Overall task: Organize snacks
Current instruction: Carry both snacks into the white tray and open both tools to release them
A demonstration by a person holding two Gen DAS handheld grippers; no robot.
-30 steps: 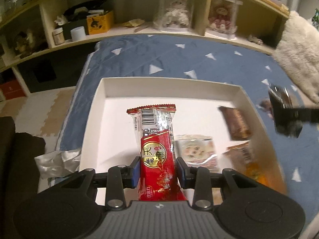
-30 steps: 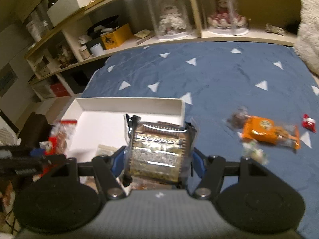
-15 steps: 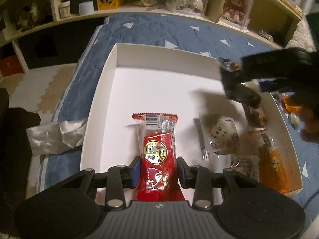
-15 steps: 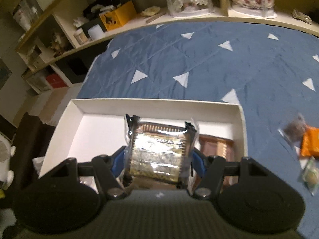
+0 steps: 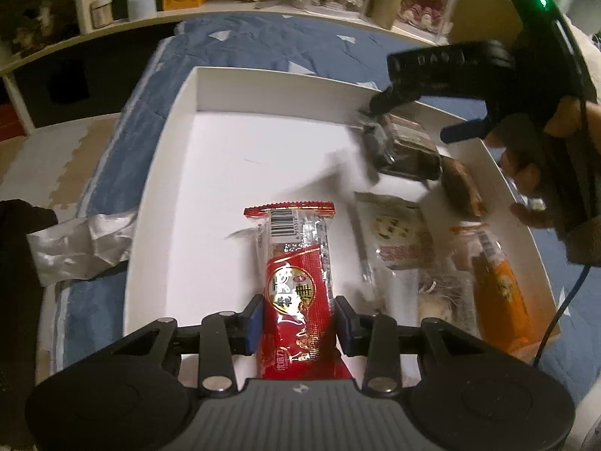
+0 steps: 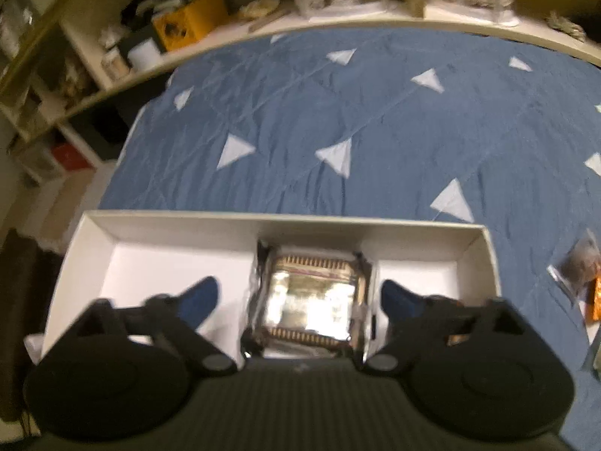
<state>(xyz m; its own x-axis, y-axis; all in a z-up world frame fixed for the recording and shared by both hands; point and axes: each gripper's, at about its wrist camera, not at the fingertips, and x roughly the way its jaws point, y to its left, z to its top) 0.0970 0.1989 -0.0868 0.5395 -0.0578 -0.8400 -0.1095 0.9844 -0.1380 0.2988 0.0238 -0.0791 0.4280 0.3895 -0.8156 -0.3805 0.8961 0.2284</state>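
A white box lies on the blue bedspread. My left gripper is shut on a red snack packet over the box's near side. My right gripper is open, its blue pads spread wide on either side of a dark, shiny snack pack that sits in the box near its far wall. The same pack shows in the left wrist view under the right gripper. Several other snacks, among them an orange packet and a pale packet, lie along the box's right side.
Crumpled silver wrapping lies left of the box. Loose snacks lie on the bedspread to the right of the box. A shelf with jars and dolls runs behind the bed. The person's hand holds the right gripper.
My right gripper has opened and let go of the dark snack pack in the box. My left gripper has stayed shut on the red packet and moved slightly in over the box.
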